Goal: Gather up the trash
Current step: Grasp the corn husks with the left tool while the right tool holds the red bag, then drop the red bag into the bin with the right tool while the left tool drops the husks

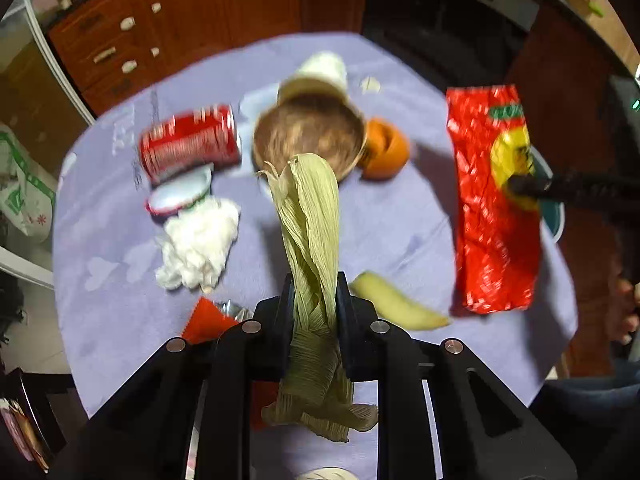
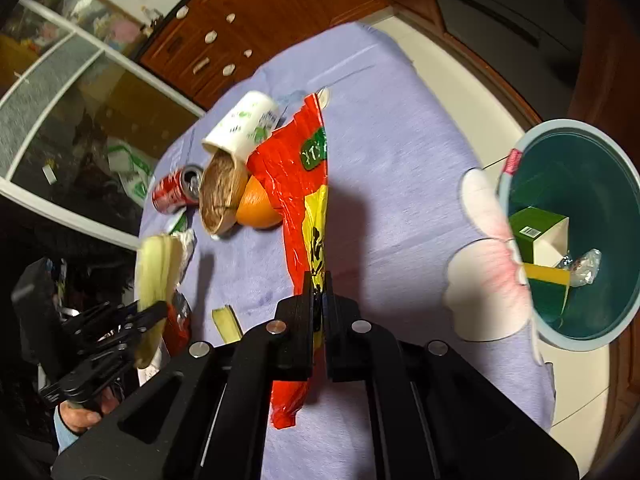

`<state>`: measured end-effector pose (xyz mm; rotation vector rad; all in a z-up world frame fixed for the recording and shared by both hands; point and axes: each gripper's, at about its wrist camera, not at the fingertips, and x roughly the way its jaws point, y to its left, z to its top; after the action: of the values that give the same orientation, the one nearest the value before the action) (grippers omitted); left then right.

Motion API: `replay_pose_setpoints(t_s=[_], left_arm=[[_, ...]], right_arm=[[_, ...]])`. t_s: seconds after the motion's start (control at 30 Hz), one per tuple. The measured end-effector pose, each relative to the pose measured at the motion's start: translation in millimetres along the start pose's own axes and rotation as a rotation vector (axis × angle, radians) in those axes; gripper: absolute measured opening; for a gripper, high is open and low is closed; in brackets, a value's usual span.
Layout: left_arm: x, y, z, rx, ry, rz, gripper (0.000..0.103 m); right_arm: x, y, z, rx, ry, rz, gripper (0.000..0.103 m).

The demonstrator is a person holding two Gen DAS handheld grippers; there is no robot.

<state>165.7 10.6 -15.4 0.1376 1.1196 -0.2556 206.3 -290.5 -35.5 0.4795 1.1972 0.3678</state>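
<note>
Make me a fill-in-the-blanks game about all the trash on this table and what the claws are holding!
1. The left claw is shut on a dry corn ____.
2. The right claw pinches a red and yellow ____.
3. The green carton lies inside the teal ____.
4. The red soda can lies on its ____ on the purple tablecloth.

Missing words: husk; wrapper; bin; side
</note>
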Motion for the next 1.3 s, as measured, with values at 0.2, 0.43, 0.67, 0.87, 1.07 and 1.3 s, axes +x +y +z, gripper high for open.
replay_pose_setpoints(t_s=[0.2, 0.43, 0.67, 0.87, 1.07, 1.3], left_arm=[[-19.6, -59.9, 35.4, 0.046, -0.082, -0.081, 0.019], [12.2, -139.8, 73.5, 0.14, -0.064, -0.202, 0.02], [49.2, -212.3, 91.6, 0.213, -0.007, -0.268, 0.02], [67.5, -246.2, 101.4, 0.243, 0.033, -0.292, 0.02], [82.8, -269.8, 107.4, 0.273, 0.065, -0.306, 0.02], [103.6, -292.9, 111.8, 0.306, 0.1, -0.33, 0.021]], right_arm=[[-35.8, -38.3, 6.2, 0.068, -0.084, 0.007, 0.004], [-98.6, -110.9, 14.6, 0.174, -0.225, -0.096, 0.004], [-118.1, -164.8, 23.8, 0.23, -0.259, -0.22, 0.004], [-95.1, -191.0, 27.3, 0.273, -0.204, -0.242, 0.008], [-86.4, -212.5, 21.7, 0.321, -0.191, -0.247, 0.064], [-98.3, -225.3, 17.7, 0.372, -0.211, -0.258, 0.074]])
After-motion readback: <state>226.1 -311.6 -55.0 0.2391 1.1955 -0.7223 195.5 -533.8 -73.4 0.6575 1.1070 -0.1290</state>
